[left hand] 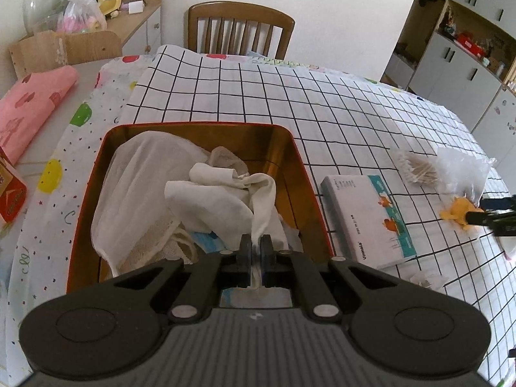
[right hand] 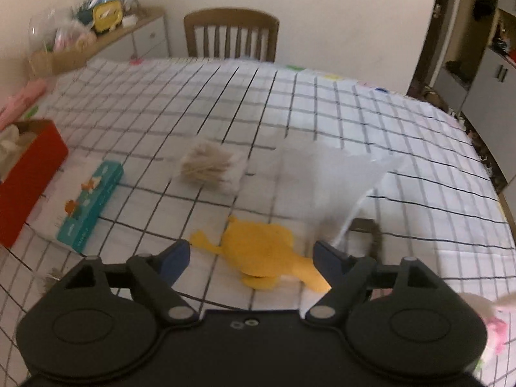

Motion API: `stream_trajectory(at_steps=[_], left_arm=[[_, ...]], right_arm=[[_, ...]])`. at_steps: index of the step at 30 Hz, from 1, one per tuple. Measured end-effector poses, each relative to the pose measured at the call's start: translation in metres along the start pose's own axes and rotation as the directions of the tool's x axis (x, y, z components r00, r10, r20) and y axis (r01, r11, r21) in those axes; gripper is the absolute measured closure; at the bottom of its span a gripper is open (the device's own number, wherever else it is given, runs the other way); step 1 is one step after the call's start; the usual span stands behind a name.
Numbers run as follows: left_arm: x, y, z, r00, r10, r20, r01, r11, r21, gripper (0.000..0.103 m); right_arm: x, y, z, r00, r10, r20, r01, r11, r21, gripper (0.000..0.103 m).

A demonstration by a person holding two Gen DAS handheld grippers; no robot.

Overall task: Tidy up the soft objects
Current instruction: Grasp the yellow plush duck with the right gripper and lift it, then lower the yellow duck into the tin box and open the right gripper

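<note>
Right now the left gripper (left hand: 257,245) is pinching a limp white cloth (left hand: 222,193) by one corner over the red box (left hand: 309,200) — light, floppy stuff. Meanwhile the right gripper (right hand: 251,254) is spreading wide around the yellow plush toy (right hand: 261,251) on the checked tablecloth (right hand: 322,113) — squashy, best gripped mid-body.

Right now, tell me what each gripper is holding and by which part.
The left gripper pinches the white cloth by its thin trailing end, over the red box. The right gripper holds nothing; its jaws stand open around the yellow plush toy.
</note>
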State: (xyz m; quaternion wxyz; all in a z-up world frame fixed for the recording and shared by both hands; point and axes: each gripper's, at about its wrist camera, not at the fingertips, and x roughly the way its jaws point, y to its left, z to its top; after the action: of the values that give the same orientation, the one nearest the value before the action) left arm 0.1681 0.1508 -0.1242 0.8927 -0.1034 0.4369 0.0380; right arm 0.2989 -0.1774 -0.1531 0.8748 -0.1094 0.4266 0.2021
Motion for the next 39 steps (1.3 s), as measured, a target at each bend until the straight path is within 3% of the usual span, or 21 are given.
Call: stream_trajectory(at_steps=[6, 8, 11, 13, 18, 22, 30, 33, 37, 39], left_arm=[[0.000, 0.004, -0.002, 1.000, 0.006, -0.002, -0.006, 1.000, -0.016, 0.098], [-0.001, 0.004, -0.002, 1.000, 0.003, 0.002, -0.003, 1.000, -0.015, 0.098], [-0.003, 0.004, -0.003, 1.000, -0.001, 0.011, 0.001, 1.000, -0.010, 0.098], [-0.005, 0.005, -0.002, 1.000, -0.006, 0.017, 0.007, 1.000, -0.009, 0.098], [-0.012, 0.007, -0.001, 0.999, -0.023, 0.032, 0.023, 1.000, -0.005, 0.098], [-0.018, 0.008, -0.001, 0.998, -0.032, 0.050, 0.032, 0.999, 0.010, 0.098], [-0.036, 0.012, 0.001, 0.994, -0.062, 0.092, 0.060, 0.998, 0.025, 0.097], [-0.042, 0.016, 0.003, 0.992, -0.065, 0.110, 0.062, 0.998, 0.030, 0.097], [-0.050, 0.021, 0.005, 0.989, -0.068, 0.130, 0.064, 0.998, 0.029, 0.096], [-0.054, 0.024, 0.005, 0.988, -0.068, 0.136, 0.064, 0.997, 0.030, 0.090]], right_arm=[[0.018, 0.005, 0.001, 0.998, -0.037, -0.047, 0.035, 0.999, -0.041, 0.037], [0.020, 0.006, 0.001, 0.996, -0.069, -0.051, 0.066, 0.997, -0.048, 0.057], [0.016, 0.005, 0.003, 0.996, -0.081, -0.045, 0.078, 0.996, -0.048, 0.073], [0.008, 0.004, 0.003, 0.997, -0.065, -0.035, 0.064, 0.997, -0.047, 0.076], [-0.022, 0.016, 0.012, 1.000, -0.010, 0.017, 0.011, 0.999, -0.042, 0.077], [-0.050, 0.038, 0.028, 0.993, 0.093, 0.069, -0.092, 0.996, -0.019, 0.077], [-0.078, 0.121, 0.079, 0.923, 0.359, 0.138, -0.356, 0.933, -0.044, 0.076], [-0.080, 0.152, 0.094, 0.903, 0.406, 0.139, -0.397, 0.914, -0.085, 0.076], [-0.068, 0.187, 0.106, 0.896, 0.428, 0.120, -0.413, 0.901, -0.133, 0.076], [-0.061, 0.201, 0.109, 0.895, 0.434, 0.106, -0.418, 0.897, -0.145, 0.076]])
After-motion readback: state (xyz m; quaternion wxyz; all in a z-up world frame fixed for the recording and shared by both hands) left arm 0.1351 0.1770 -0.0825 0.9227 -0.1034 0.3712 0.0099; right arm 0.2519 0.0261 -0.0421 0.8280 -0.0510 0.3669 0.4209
